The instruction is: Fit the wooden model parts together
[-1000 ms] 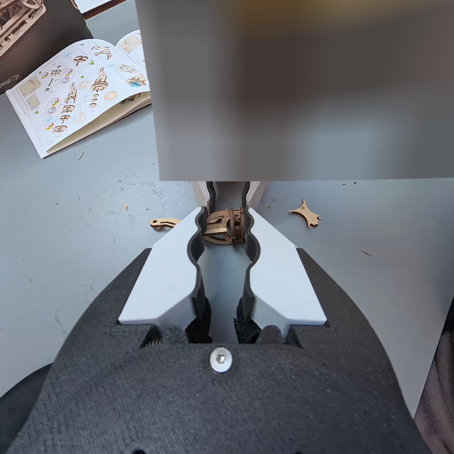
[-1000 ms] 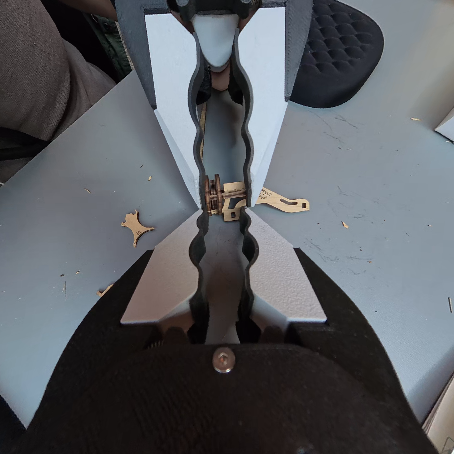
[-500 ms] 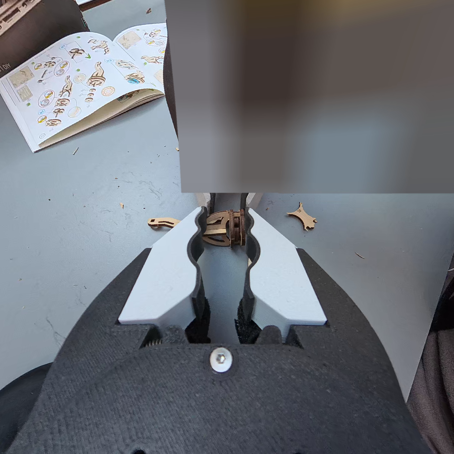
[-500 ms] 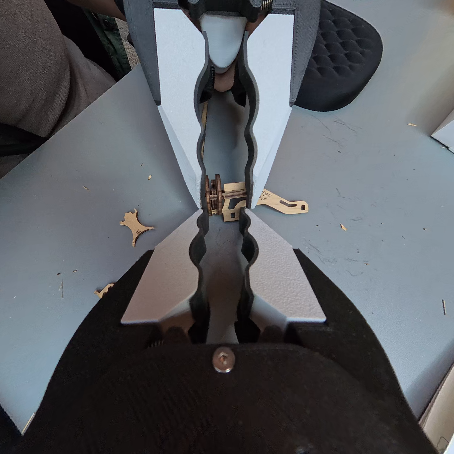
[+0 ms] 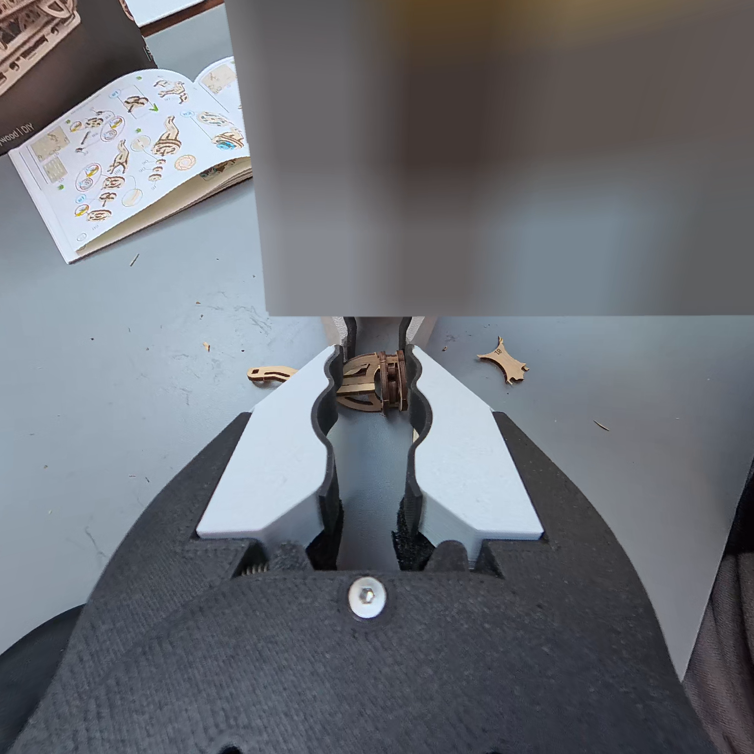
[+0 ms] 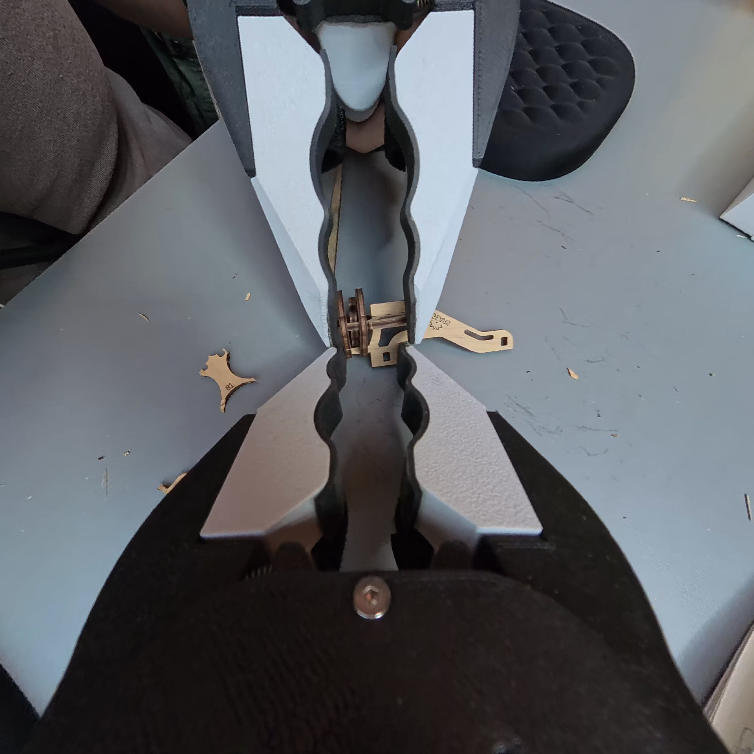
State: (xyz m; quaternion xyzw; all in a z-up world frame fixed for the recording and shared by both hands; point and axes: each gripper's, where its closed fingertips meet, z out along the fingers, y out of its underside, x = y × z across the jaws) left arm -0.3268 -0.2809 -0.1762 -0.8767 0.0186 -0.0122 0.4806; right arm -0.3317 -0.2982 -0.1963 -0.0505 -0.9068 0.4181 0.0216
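A small wooden assembly (image 5: 367, 383), dark stacked discs joined to a light curved part, sits between the fingertips of my left gripper (image 5: 372, 359), which is shut on it just above the grey table. My right gripper (image 6: 369, 355) faces it tip to tip. Its fingertips close on the near edge of the same assembly (image 6: 359, 326), with the left gripper (image 6: 369, 338) straight ahead. A thin wooden strip (image 6: 335, 220) lies along one left finger. A blurred patch hides most of the right gripper in the left wrist view.
A flat slotted wooden piece (image 6: 469, 336) and a small four-pointed piece (image 6: 226, 379) lie on the table (image 6: 591, 326) beside the grippers. An open instruction booklet (image 5: 134, 159) and a dark box (image 5: 41, 61) lie far left. A black pad (image 6: 559, 89) and a person's clothing (image 6: 53, 122) are nearby. Both grippers' tips are close together, under 4 cm apart. The small four-pointed piece (image 6: 226, 379) is about 5 cm from my left fingertips. It turns up in the left wrist view (image 5: 500, 357) as well.
Both grippers stay tip to tip on the assembly. The pair has shifted slightly over the table. The grip looks unchanged.
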